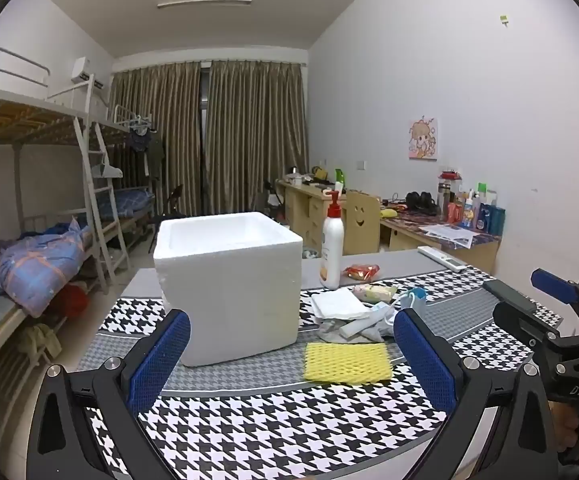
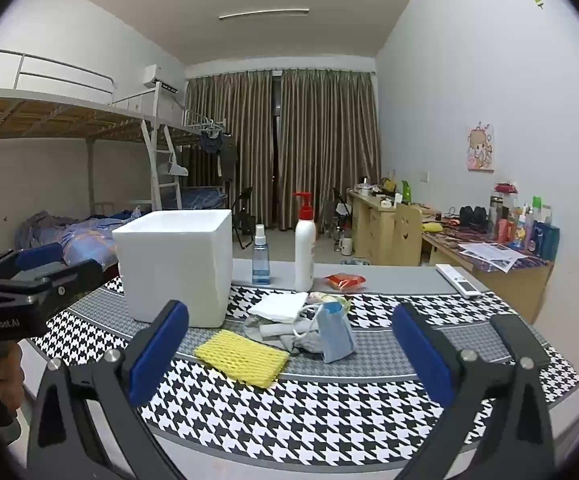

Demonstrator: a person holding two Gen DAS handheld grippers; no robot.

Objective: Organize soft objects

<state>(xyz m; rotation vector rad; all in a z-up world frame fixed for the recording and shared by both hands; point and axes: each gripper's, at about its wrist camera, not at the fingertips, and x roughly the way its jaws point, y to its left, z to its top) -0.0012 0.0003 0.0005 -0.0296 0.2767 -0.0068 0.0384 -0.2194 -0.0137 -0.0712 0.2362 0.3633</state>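
On tabletop, ahead of both cameras: soft pile beside foam box, nothing picked yet.
Left hand-held gripper (image 1: pixel 291 354): jaws spread fully, nothing between pads, hovering short of the pile.
Right hand-held gripper (image 2: pixel 289 354): same, wide apart and empty, pointing slightly down.
Foam box (image 1: pixel 229 280): open top, upright, left of the pile, touching or just beside it; likely the drop target.
Yellow foam net (image 2: pixel 243 356): nearest soft item, flat on tabletop, long axis running left-right, slightly skewed in right view.
Bearing from left: net (image 1: pixel 347 362) ahead and right of centre line.
Bearing from right: net ahead and left of centre line, close to left finger.
Nearer hand: cannot settle from these views; net sits roughly between the two.
Behind net: grey cloth (image 2: pixel 273 330), white folded pad (image 2: pixel 279 306), blue mask (image 2: pixel 335 338) propped up.
Next move, judged: reach forward, jaws straddling net's short axis.
Risk: net thin and flat, pads may scrape the tabletop cloth (image 2: pixel 309 408).
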